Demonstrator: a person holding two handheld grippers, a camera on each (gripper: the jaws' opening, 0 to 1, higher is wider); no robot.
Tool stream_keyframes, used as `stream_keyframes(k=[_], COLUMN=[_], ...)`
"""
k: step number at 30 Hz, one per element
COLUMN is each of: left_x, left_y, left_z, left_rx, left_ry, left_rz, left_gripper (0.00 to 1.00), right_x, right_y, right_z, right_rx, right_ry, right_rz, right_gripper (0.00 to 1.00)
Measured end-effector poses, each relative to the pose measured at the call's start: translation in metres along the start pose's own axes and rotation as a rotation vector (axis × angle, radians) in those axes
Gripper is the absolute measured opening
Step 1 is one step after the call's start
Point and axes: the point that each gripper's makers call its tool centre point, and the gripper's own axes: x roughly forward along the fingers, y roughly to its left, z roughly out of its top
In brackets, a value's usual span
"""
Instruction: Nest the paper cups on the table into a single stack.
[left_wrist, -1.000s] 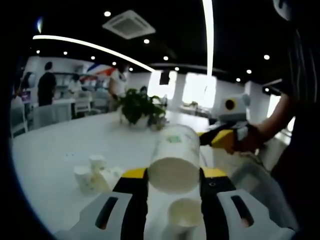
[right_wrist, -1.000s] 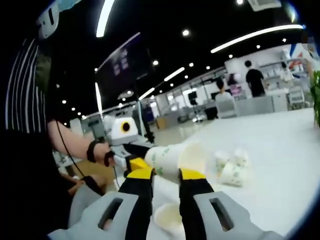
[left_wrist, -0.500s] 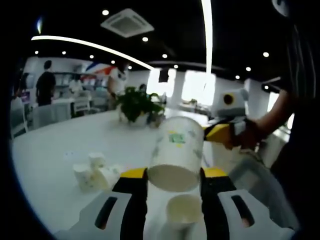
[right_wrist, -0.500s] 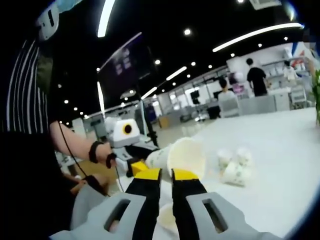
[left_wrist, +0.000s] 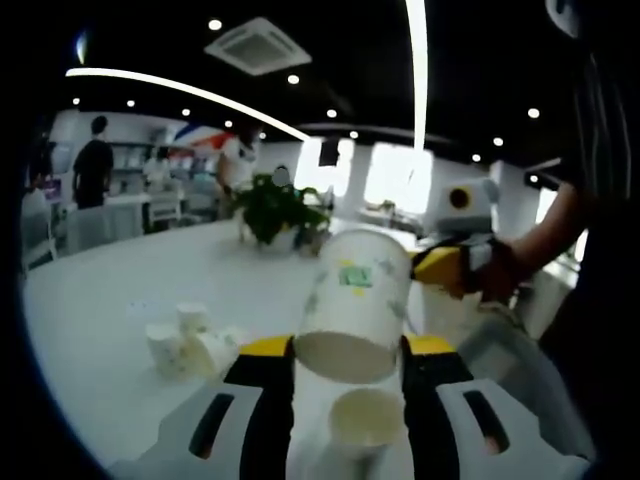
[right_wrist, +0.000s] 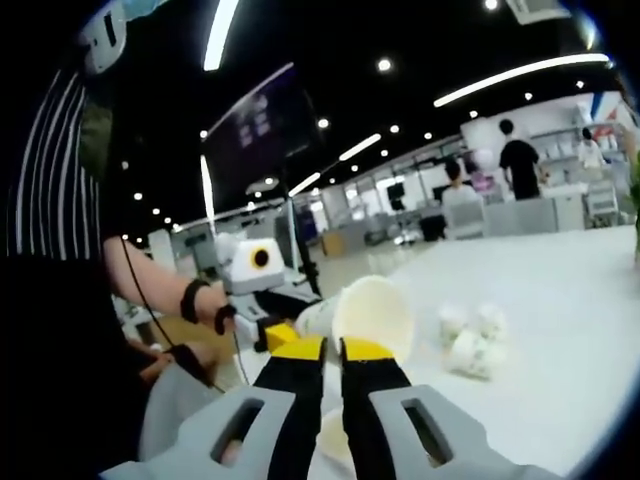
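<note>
A white paper cup (left_wrist: 352, 300) with a green print lies tilted between my left gripper's (left_wrist: 347, 352) yellow-tipped jaws, which are shut on it. In the right gripper view the same cup (right_wrist: 372, 314) hangs just beyond my right gripper (right_wrist: 324, 348), whose jaws stand almost together with a thin slit between them. Whether they touch the cup's edge I cannot tell. The right gripper (left_wrist: 452, 268), held by a hand, meets the cup's far end. Another cup (left_wrist: 366, 420) stands on the table under the held one. A cluster of cups (left_wrist: 185, 340) lies at the left.
The white table (left_wrist: 110, 290) stretches back to a potted plant (left_wrist: 278, 212). The cup cluster (right_wrist: 470, 338) lies to the right in the right gripper view. The left gripper (right_wrist: 262, 292) and a bare forearm (right_wrist: 150, 285) come in from the left. People stand far behind.
The right gripper's jaws, apart beside the cup a second ago, have come together. The held cup has tipped up a little in the left gripper. The cluster stays put.
</note>
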Motion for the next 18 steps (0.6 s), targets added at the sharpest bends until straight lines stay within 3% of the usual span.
stream_keyframes(k=[18], left_x=[-0.009], left_y=[0.001], left_z=[-0.007], left_rx=[-0.012], left_ry=[-0.004], left_rz=[0.016], left_gripper=[0.40], right_x=[0.009], right_y=[0.023], right_z=[-0.001], right_rx=[-0.101], right_ry=[0.057], right_rz=[0.088], right_gripper=[0.00])
